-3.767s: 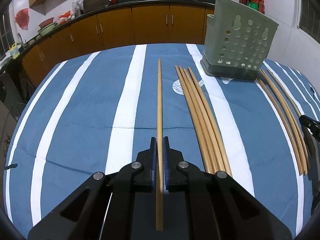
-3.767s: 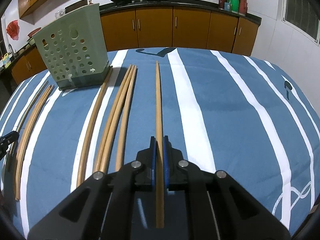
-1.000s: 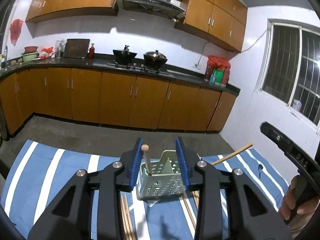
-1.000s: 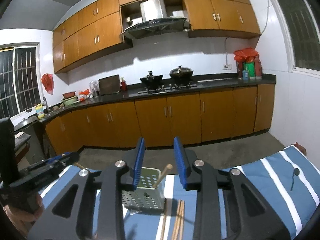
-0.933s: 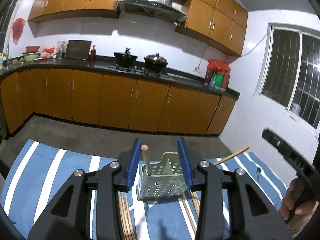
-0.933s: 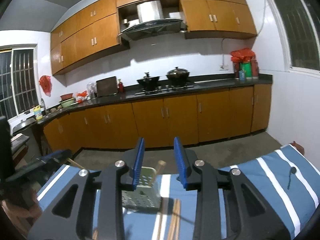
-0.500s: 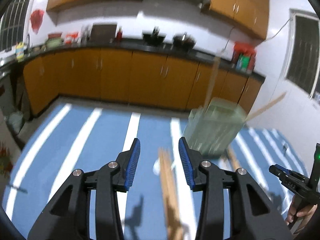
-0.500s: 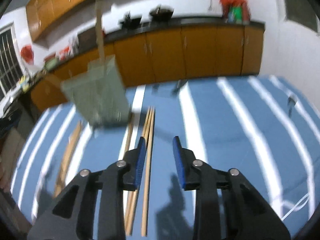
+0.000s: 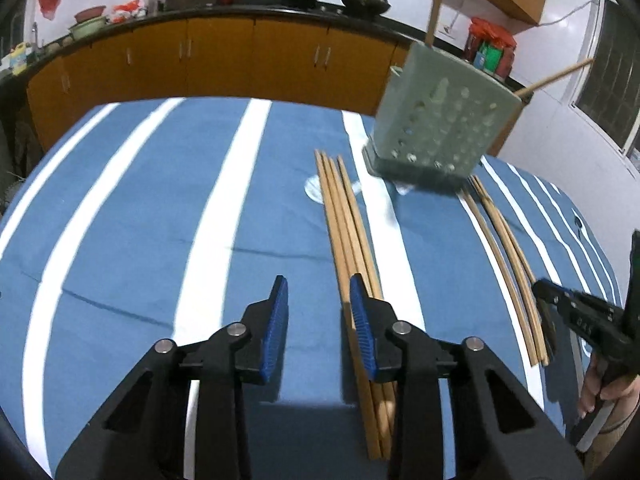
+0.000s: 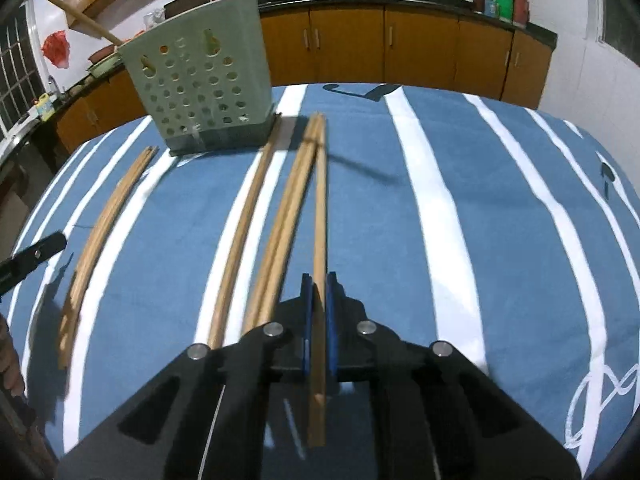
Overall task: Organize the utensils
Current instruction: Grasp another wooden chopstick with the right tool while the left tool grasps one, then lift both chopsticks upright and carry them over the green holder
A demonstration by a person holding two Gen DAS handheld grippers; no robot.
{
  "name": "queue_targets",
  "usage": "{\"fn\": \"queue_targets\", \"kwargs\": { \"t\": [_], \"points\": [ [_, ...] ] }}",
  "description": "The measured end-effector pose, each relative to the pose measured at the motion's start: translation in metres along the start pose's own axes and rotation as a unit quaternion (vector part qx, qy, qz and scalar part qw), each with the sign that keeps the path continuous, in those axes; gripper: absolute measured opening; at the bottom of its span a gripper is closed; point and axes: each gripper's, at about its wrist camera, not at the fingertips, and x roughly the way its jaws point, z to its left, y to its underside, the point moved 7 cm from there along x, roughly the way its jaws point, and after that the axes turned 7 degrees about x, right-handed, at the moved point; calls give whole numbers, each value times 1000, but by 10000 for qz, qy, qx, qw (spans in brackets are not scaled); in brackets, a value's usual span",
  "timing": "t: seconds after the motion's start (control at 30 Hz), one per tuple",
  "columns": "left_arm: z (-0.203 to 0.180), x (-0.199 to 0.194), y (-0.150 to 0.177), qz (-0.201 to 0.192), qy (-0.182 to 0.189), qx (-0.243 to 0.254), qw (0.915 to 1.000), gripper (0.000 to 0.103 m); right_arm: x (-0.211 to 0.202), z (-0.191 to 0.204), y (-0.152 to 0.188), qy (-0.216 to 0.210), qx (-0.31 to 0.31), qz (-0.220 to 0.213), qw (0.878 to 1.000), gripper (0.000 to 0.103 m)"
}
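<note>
right gripper (image 10: 316, 308): clamped on one chopstick (image 10: 319, 216), just closed; stick lengthwise between fingers, far tip toward holder (image 10: 200, 92), likely for lifting.
left gripper (image 9: 319, 312): fingers apart, just narrowing, nothing between; chopstick bundle (image 9: 348, 236) under right finger, running away toward holder.
holder: ahead, two sticks already upright inside.
cloth (image 10: 460, 208): remaining sticks flat, parallel.

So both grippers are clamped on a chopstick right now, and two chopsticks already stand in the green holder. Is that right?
Only partly. In the right wrist view the right gripper is shut on a chopstick. In the left wrist view the left gripper has nothing between its jaws, which have just been closing; the chopstick bundle lies beside its right finger. Two chopsticks do stand in the green holder.
</note>
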Motion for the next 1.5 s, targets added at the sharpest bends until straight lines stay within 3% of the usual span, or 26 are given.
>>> {"fn": "queue_targets", "kwargs": {
  "t": [0.3, 0.67, 0.83, 1.2, 1.5],
  "points": [
    [-17, 8, 14, 224, 201, 234, 9993, 17, 2, -18, -5, 146, 246, -33, 9996, 8],
    [-16, 12, 15, 324, -168, 429, 9984, 15, 1, -22, -4, 266, 179, -64, 9995, 8],
    [-17, 15, 13, 310, -219, 411, 9984, 8, 1, -15, -3, 144, 139, -54, 9998, 10],
    [27, 18, 1, 284, -502, -83, 9983, 8, 5, -27, -11, 301, 277, -171, 9990, 8],
    [27, 18, 1, 232, -532, -58, 9983, 8, 5, -29, -12, 334, 231, -218, 9989, 9]
  ]
}}
